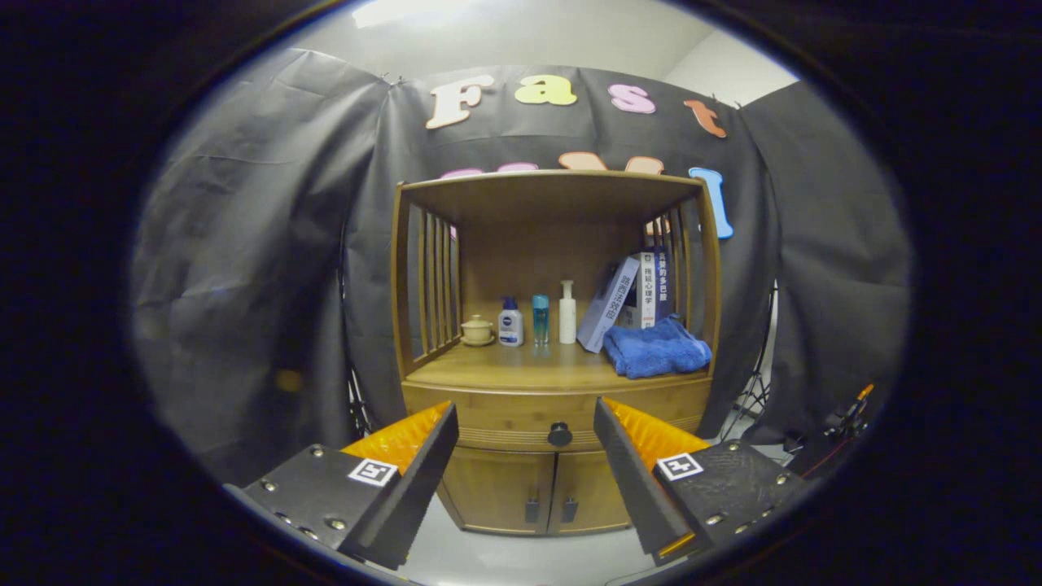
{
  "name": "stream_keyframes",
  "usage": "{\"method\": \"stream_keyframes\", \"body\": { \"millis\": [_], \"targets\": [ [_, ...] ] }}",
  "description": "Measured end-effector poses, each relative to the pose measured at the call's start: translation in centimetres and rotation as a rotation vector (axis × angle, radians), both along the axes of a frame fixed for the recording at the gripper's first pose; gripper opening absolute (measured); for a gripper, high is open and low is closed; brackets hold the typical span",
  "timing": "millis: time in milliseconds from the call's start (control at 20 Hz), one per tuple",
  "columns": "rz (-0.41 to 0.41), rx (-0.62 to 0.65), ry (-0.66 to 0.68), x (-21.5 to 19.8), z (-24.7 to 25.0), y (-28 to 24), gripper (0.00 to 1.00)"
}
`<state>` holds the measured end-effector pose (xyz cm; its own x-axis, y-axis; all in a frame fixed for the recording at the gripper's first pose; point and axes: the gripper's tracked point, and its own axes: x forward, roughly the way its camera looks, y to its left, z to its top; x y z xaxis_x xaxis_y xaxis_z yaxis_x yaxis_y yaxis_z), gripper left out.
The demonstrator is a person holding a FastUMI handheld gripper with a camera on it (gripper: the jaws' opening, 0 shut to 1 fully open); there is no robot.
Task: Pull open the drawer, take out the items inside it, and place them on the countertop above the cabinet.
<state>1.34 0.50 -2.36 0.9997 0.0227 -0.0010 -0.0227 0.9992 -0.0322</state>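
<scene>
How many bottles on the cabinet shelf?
3, in a row at the back of the shelf: white bottle with blue label beside the cup, teal bottle, white pump bottle. More may hide behind the books. Gripper open, short of the drawer knob.

drawer (558,425) under countertop (521,370) | towel (656,348) right, bottles (539,319) behind | tongs (526,439) spread before knob (559,435)

We see a cabinet (553,382) of warm, smooth wood with a soft sheen, and its drawer (558,417) front is the same wood with a dark, matt round knob (559,434). The towel (656,347) on the countertop (521,370) is thick, fuzzy cloth. The bottles (537,320) look like glossy plastic, the books (631,297) have smooth paper covers. Our gripper (525,456), fingers spread wide apart, shows ribbed, slightly shiny pads (403,439) on matt bodies.
</scene>
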Motion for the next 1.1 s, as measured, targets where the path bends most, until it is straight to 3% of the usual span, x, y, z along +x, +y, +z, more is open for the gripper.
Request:
{"method": "stream_keyframes", "body": {
  "millis": [800, 1100],
  "targets": [
    [-0.002, -0.012, 0.05, 3.3, -4.3, -1.1, 1.0],
    [-0.001, -0.014, 0.088, 7.2, -6.4, -2.4, 1.0]
  ]
}}
